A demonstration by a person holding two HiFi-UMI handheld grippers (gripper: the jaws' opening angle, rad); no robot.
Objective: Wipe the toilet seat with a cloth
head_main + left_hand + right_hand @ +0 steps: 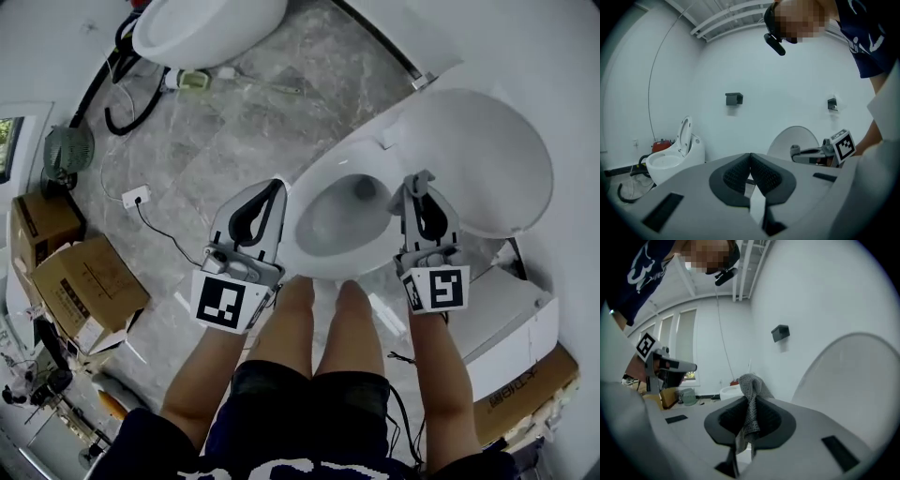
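Observation:
The white toilet stands in front of me with its lid (487, 159) raised; the seat rim (314, 178) rings the bowl. My right gripper (419, 180) hovers over the right side of the rim and is shut on a grey knit cloth (750, 390), which pokes up past the jaws and hangs down between them. My left gripper (277, 186) is held over the left side of the rim, its jaws pressed together with nothing between them (750, 157). Neither gripper visibly touches the seat.
A second white toilet (202, 28) stands at the far left with hoses beside it. Cardboard boxes (84, 286) and a small fan (67, 150) line the left wall. A white box (511, 323) sits right of the toilet. The person's bare legs (323, 328) are just before the bowl.

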